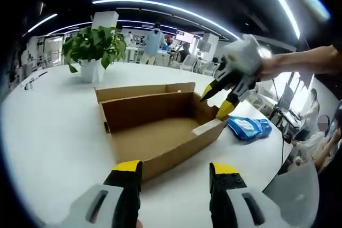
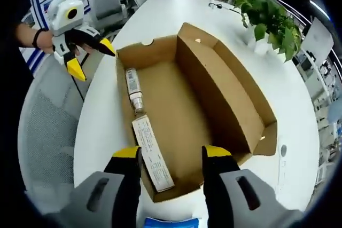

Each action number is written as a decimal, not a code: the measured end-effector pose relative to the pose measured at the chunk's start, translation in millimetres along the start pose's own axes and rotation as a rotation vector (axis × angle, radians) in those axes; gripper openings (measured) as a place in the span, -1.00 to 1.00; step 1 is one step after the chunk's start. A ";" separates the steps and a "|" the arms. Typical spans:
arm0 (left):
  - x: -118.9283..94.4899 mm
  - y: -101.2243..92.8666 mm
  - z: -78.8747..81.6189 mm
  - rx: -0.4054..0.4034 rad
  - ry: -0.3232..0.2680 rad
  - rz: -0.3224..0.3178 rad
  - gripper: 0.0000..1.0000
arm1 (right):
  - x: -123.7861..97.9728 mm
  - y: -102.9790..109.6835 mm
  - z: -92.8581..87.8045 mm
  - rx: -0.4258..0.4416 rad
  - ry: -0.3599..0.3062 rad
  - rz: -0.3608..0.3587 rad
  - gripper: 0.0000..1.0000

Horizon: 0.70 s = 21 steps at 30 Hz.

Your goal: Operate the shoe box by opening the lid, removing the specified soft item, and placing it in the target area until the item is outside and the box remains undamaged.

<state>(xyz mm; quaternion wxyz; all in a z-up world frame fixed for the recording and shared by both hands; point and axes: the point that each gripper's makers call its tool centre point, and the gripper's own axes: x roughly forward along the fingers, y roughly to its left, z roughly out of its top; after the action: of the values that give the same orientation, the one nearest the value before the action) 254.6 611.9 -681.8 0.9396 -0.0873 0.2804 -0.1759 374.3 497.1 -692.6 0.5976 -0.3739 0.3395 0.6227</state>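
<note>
The brown cardboard shoe box [image 1: 149, 108] stands open on the white table, its lid folded back; its inside holds nothing. A blue soft packet [image 1: 248, 128] lies on the table just right of the box. At the lower edge of the right gripper view, a strip of the blue packet [image 2: 171, 221] peeks out. My left gripper [image 1: 175, 172] is open in front of the box's near wall. My right gripper [image 1: 214, 105] hangs open over the box's right corner. From above, the box [image 2: 224, 89] lies under my open right gripper [image 2: 172, 156]. The left gripper [image 2: 95, 62] hovers open past its far-left corner.
A potted green plant [image 1: 93, 52] stands on the table behind the box, and the plant [image 2: 267, 20] sits at upper right from above. White labels [image 2: 152, 156] stick to the box's inner wall. A grey chair [image 2: 48, 126] is beside the table edge. People stand far back.
</note>
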 end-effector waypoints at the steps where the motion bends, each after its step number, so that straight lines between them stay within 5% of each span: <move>1: -0.1 0.1 0.0 0.000 0.000 0.001 0.03 | 1.9 0.0 -1.5 -0.016 0.014 0.009 -0.12; 13: 1.0 2.2 -1.5 0.004 0.003 0.003 0.03 | 22.3 -5.2 -18.4 -0.143 0.117 0.073 -0.10; 21: 0.8 4.1 -1.8 -0.002 -0.001 0.007 0.03 | 28.9 -8.0 -22.8 -0.155 0.151 0.120 -0.08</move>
<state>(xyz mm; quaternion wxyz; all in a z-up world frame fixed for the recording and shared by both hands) 255.4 615.2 -684.7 0.9403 -0.0874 0.2804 -0.1720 383.5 491.9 -728.8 0.5014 -0.4439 0.3560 0.6517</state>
